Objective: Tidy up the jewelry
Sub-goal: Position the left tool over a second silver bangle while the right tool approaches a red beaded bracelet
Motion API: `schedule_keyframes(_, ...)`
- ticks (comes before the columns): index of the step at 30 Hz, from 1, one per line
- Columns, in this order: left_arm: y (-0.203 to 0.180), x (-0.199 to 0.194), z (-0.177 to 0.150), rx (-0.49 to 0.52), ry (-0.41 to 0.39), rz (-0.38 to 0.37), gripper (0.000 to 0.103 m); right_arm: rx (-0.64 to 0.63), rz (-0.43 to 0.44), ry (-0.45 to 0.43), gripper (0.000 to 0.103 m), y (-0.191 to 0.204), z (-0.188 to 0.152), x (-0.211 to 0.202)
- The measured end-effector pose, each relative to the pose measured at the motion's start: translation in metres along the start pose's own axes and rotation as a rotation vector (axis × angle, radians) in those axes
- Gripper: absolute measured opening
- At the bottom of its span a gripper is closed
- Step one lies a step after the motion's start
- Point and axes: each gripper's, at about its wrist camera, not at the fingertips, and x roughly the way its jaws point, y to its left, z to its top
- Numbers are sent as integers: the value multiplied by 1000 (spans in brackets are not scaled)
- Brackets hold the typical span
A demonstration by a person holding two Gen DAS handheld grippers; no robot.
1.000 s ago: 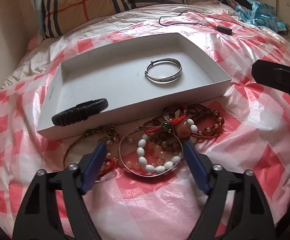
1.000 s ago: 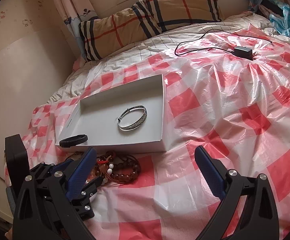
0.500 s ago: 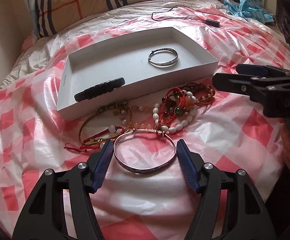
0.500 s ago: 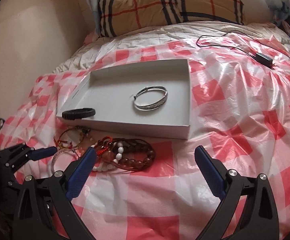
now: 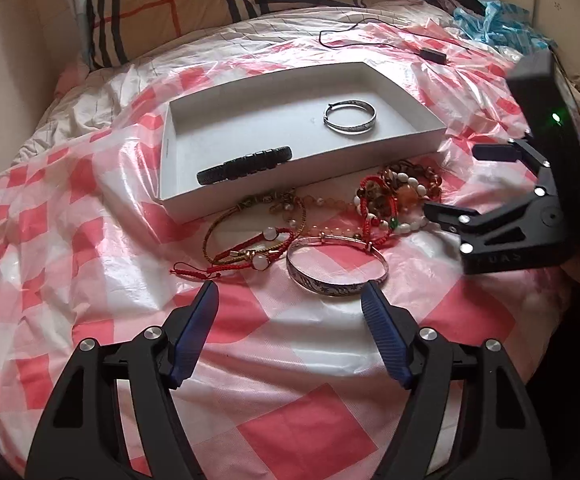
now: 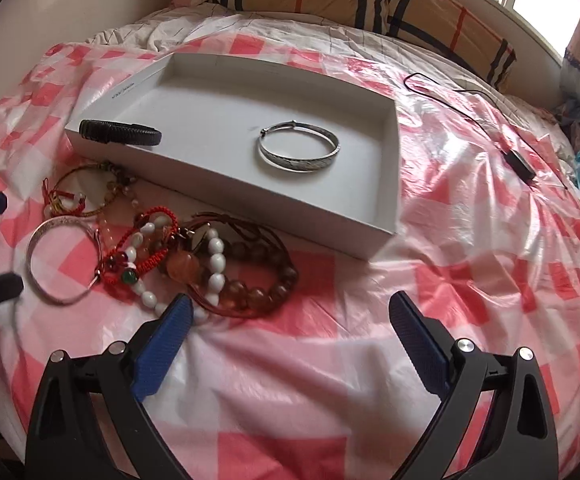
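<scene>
Since a second ago the left tool has been pulling back toward the person, so that the engraved silver bangle, earlier half buried under the beads, is now lying freed on the bed cover just ahead of the jaws. The right tool has been swinging in from the 3 o'clock side and is now hovering beside the bead pile.

Both tools are standing wide open, holding nothing.

The relation that matters: in the left wrist view the bangle is lying flat at 12 o'clock from the left tool, slightly toward 1, its ring nearly as wide as the gap between the jaws. The left tool is looking the nearer one. The white box, already holding a second silver bangle and a black braided bracelet, is sitting farther out along 12 o'clock, so the carry would probably be running straight ahead over the red cord bracelets.
</scene>
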Motion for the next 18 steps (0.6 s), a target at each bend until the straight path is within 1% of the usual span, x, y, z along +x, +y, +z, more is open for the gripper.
schedule_keyframes(3,0,1,4,-29,-15,10,72,27,48,-91,94,-5,0,-18)
schedule_keyframes(5,-1,5,7,-50,-16,19,72,-11,31,-125,94,4,8,-18)
schedule_keyframes(6,-2,9,8,-55,-12,26,72,-44,27,-124,94,13,13,-12)
schedule_keyframes(8,-4,18,11,-49,2,69,72,-114,-4,-77,94,31,21,7)
schedule_keyframes(10,-7,25,12,-37,17,98,72,-146,-20,-64,95,37,23,15)
schedule_keyframes(11,-8,27,12,-33,25,101,72,-140,-22,-60,95,36,23,15)
schedule_keyframes(12,-8,28,11,-30,33,101,72,-139,-26,-34,95,33,21,17)
schedule_keyframes(14,-5,29,9,-30,48,99,72,-132,-8,25,95,24,13,20)
schedule_keyframes(18,6,26,5,-52,64,96,72,-58,-7,24,95,-2,-5,2)
